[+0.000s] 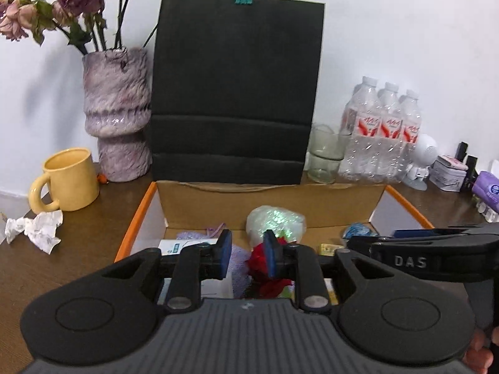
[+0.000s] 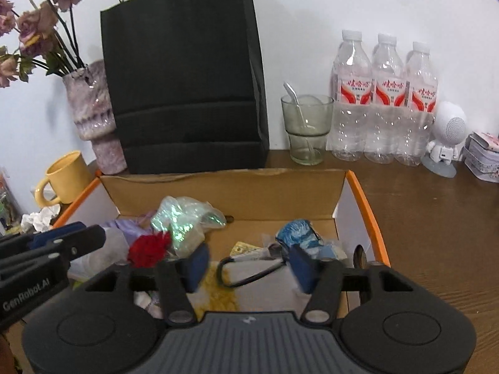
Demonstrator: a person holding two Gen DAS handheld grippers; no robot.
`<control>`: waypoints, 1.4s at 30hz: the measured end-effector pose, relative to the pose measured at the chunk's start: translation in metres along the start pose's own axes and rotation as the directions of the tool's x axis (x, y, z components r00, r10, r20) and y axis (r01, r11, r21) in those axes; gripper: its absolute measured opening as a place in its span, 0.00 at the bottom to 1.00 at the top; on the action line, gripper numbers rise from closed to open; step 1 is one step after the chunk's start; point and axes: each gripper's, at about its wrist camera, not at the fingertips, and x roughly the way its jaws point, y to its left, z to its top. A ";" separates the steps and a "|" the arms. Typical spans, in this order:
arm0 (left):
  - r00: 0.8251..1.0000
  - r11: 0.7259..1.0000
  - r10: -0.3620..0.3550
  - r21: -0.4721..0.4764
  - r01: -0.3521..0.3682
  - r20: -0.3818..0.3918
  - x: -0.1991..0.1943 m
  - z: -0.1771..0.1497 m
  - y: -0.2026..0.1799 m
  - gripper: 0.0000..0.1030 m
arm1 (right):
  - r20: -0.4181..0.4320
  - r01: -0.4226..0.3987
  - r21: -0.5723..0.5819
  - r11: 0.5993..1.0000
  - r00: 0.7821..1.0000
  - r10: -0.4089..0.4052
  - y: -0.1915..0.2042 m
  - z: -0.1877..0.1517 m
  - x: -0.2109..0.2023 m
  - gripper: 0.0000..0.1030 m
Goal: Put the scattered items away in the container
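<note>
An open cardboard box with orange edges (image 1: 137, 215) (image 2: 368, 205) sits mid-table and holds several items: a shiny clear bag (image 1: 276, 221) (image 2: 184, 218), a red crumpled piece (image 1: 262, 257) (image 2: 148, 247), a blue bundle (image 2: 296, 233) and a black cable (image 2: 246, 275). My left gripper (image 1: 248, 254) hovers over the box, jaws partly open and empty, the red piece below it. My right gripper (image 2: 249, 265) hovers over the box's right half, open and empty. A crumpled white paper (image 1: 34, 229) (image 2: 39, 218) lies on the table left of the box.
A black paper bag (image 1: 234, 93) stands behind the box, a vase of dried flowers (image 1: 117, 115) and a yellow mug (image 1: 67, 179) to its left. A glass with a spoon (image 2: 307, 127), three water bottles (image 2: 383, 99), a white speaker (image 2: 447, 138) and tins stand at the right.
</note>
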 end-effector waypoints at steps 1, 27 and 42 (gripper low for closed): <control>1.000 1.000 0.003 -0.004 -0.003 -0.003 -0.001 -0.001 0.001 0.43 | 0.002 0.007 -0.001 1.000 1.000 -0.007 0.000 0.000 -0.001 0.80; 0.991 1.000 0.011 -0.023 -0.008 0.132 -0.102 0.002 0.001 1.00 | 0.151 0.087 -0.079 0.993 0.986 -0.074 0.020 -0.015 -0.117 1.00; 0.996 0.996 0.005 -0.085 0.002 0.089 -0.208 -0.059 0.012 1.00 | 0.143 0.032 -0.089 0.996 0.990 -0.019 0.039 -0.085 -0.224 1.00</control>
